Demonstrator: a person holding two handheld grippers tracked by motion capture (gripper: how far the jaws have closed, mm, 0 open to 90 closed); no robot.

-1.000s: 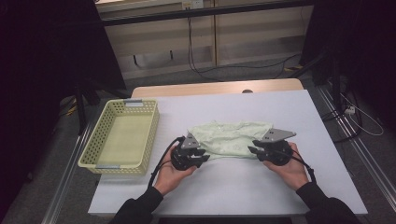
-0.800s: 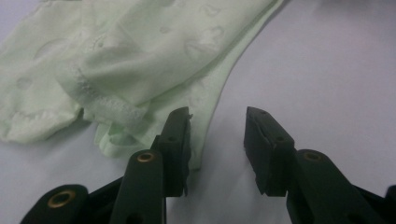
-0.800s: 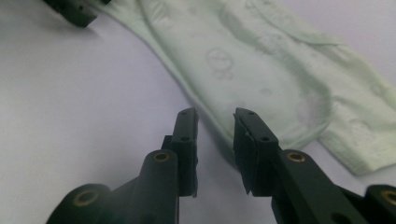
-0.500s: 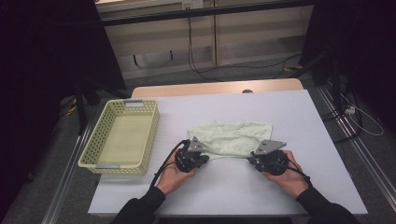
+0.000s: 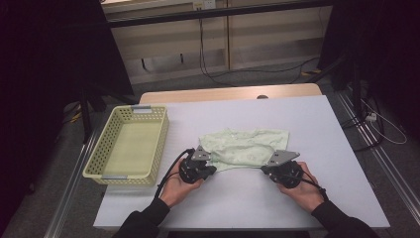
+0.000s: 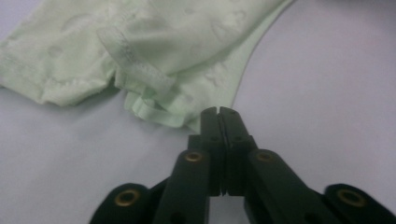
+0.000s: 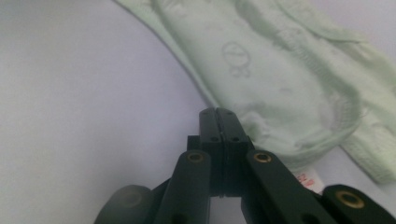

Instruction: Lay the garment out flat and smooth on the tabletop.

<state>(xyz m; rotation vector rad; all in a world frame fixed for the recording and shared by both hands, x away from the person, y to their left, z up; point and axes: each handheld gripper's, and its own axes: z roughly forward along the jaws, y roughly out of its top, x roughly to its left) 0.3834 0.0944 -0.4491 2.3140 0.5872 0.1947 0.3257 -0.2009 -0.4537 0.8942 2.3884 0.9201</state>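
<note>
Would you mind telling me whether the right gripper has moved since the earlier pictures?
Yes. The right gripper has drawn slightly back toward the table's near edge and away from the basket; its jaws have just been closing at the garment's edge.

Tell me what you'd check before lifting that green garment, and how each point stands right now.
1. Left gripper closed at the garment's near edge: ok, jaws together; they have just been closing.
2. Cloth actually pinched by the left gripper: cannot tell, the tips sit at the hem but no fabric shows between them.
3. Right gripper closed at the opposite near corner: ok, jaws together after closing just now.
4. Cloth pinched by the right gripper: cannot tell, the tips hide the edge.
5. Basket ready to the left: ok, nothing lies in it.
6. Garment lying flat on the table: not ok, the hem by the left gripper is bunched.
</note>
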